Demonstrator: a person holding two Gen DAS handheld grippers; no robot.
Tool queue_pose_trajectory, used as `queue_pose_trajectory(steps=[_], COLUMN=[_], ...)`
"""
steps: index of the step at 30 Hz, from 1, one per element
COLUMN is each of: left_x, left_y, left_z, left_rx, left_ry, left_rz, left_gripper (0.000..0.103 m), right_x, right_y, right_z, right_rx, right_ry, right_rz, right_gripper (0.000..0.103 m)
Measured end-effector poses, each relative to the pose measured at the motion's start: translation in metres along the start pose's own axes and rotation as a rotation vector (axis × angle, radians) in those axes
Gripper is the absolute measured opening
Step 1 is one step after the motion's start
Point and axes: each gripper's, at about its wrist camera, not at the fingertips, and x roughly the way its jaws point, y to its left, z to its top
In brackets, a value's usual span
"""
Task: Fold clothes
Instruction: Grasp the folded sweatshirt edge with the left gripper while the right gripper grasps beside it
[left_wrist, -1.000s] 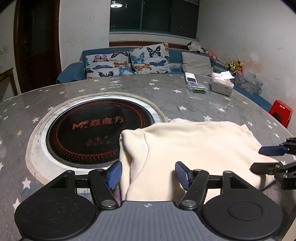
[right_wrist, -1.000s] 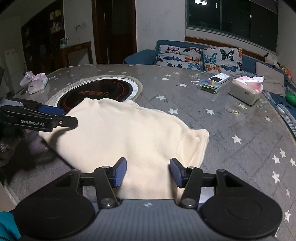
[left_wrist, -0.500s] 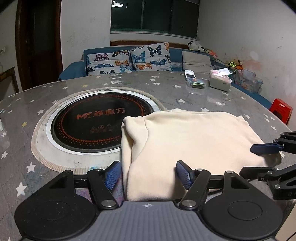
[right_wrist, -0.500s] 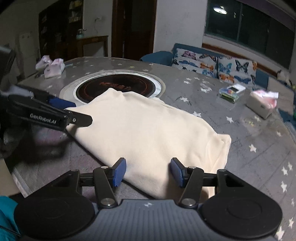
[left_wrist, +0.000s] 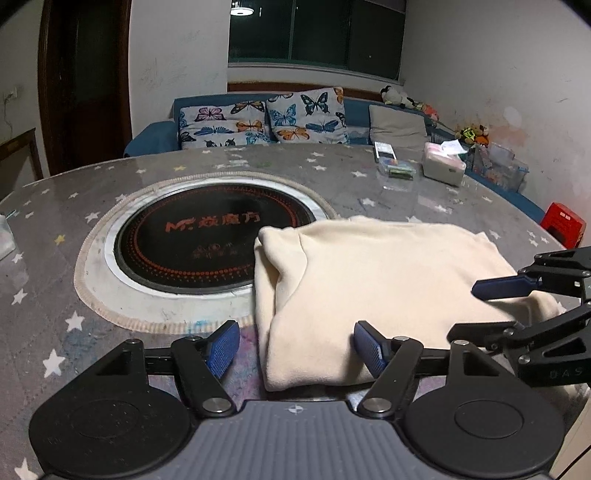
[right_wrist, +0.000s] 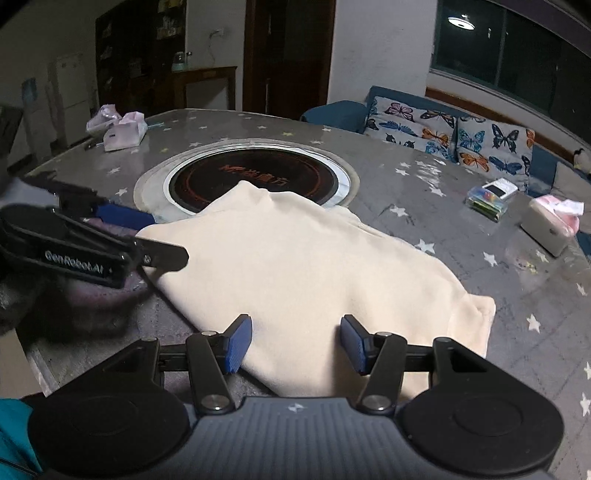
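A cream folded garment (left_wrist: 384, 280) lies flat on the grey star-patterned table (left_wrist: 74, 229), its far corner overlapping the round black hotplate (left_wrist: 214, 236). My left gripper (left_wrist: 295, 347) is open and empty, hovering at the garment's near left corner. My right gripper (right_wrist: 295, 341) is open and empty over the garment's (right_wrist: 295, 258) near edge. The right gripper also shows in the left wrist view (left_wrist: 487, 310), open at the garment's right end. The left gripper shows in the right wrist view (right_wrist: 147, 236), open at the garment's left corner.
A tissue box (left_wrist: 443, 170), a phone and a small clear case (left_wrist: 397, 170) sit at the table's far right. Pink tissue packs (right_wrist: 123, 129) lie at the far left edge. A sofa with butterfly cushions (left_wrist: 266, 122) stands behind. A red stool (left_wrist: 563, 229) stands at the right.
Both grippers have drawn back toward the table's near edge and risen slightly. The garment lies unmoved. Both stay open.
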Motion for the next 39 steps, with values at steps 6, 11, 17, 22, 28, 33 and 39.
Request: queue_pose_trajectory(steps=[6,11,17,22,28,33,39], left_x=[-0.006,-0.005,-0.005,-0.001,0.005,0.01,0.02], left_y=[0.017,0.039,0.057,0.061,0.063,0.069,0.069], left_z=[0.012,0.019,0.021,0.021,0.026,0.029,0.033], left_rx=[-0.062,-0.137,-0.21,-0.242,-0.302,-0.388,-0.49], left_ry=[-0.032,-0.029,-0.017,-0.002,0.019,0.045,0.084], left_rz=[0.027,0.044,0.032,0.006,-0.046,-0.086,-0.129], left_gripper=[0.069,0.055,0.055,0.055,0.057,0.065,0.075], right_x=[-0.002,0.006,0.016,0.03,0.042,0.041,0.024], right_y=[0.019,0.05,0.086,0.105,0.116,0.109,0.084], right_z=[0.014,0.027,0.035,0.034,0.032,0.036,0.047], right_rx=[-0.082,-0.197,-0.343,-0.419,-0.476,-0.414,-0.277], right_ry=[-0.017,-0.017,-0.006,0.019,0.023,-0.001,-0.063], right_rz=[0.047,0.124,0.185,0.185,0.141,0.143,0.175], right_gripper=[0.054,0.053,0.052,0.05,0.037,0.009,0.005])
